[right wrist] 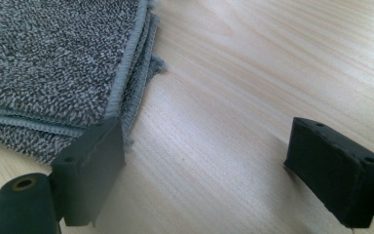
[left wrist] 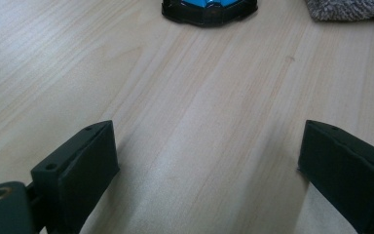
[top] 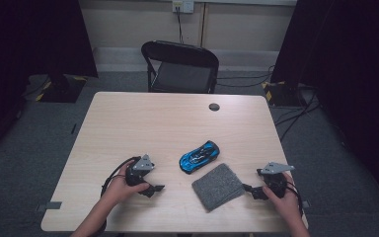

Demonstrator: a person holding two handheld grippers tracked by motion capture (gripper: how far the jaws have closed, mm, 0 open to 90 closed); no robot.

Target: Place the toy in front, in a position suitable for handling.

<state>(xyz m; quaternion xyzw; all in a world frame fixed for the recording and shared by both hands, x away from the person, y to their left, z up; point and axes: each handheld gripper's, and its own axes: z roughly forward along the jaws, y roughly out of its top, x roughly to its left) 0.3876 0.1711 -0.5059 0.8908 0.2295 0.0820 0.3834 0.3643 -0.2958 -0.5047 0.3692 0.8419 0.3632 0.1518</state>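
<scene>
A blue and black toy car [top: 200, 156] stands near the middle of the wooden table [top: 143, 118]; its dark edge [left wrist: 209, 10] lies at the top of the left gripper view. A folded grey cloth [top: 218, 186] lies just right of and nearer than the car, with its corner [right wrist: 63, 63] beside one jaw in the right gripper view. My left gripper [top: 154, 189] rests on the table left of the cloth, open, bare wood between its jaws [left wrist: 207, 161]. Right of the cloth, my right gripper [top: 249, 190] is open too, nothing between its jaws [right wrist: 207, 161].
A black folding chair [top: 180, 66] stands behind the far edge. A round dark grommet [top: 214, 106] sits in the tabletop at the far right. Cables [top: 296, 113] run over the grey floor to the right, and dark curtains hang at both sides.
</scene>
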